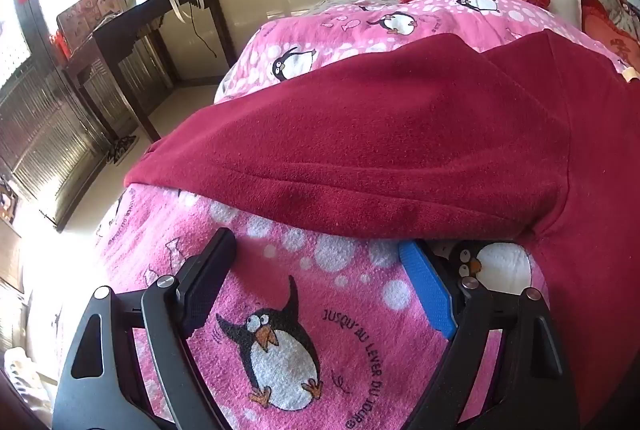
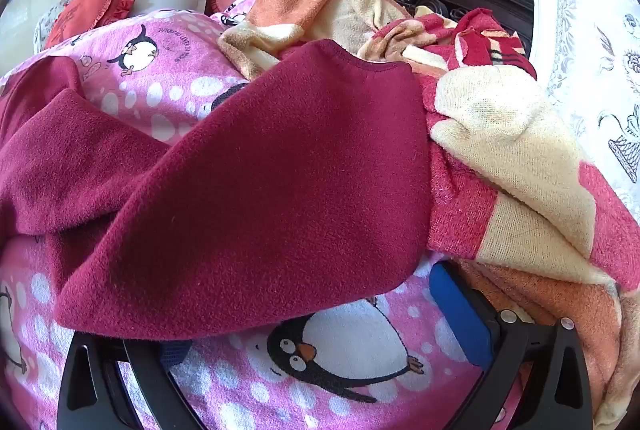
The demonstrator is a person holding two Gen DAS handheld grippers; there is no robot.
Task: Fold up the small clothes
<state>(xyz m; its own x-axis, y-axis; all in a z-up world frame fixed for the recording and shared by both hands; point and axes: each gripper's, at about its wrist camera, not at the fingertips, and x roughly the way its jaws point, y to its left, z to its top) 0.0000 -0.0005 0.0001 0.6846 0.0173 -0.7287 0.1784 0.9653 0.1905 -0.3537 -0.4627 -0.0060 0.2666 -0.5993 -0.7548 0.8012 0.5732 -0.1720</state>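
The dark red fleece garment (image 1: 380, 133) lay unfolded across the bed's penguin blanket (image 1: 312, 294), near its front edge. Both jaws stood released, empty; next move: grasp a hem

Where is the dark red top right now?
The dark red top lies spread on the pink penguin blanket just ahead of both open grippers; in the right wrist view, the orange and cream towel is bunched on its right.

Open blanket near, clutter beyond

Bare pink penguin blanket (image 1: 280, 310) lies free near the camera; the dark red garment (image 1: 380, 149) blocks ahead, with a heap of orange and cream towels (image 2: 520, 157) crowding the right.
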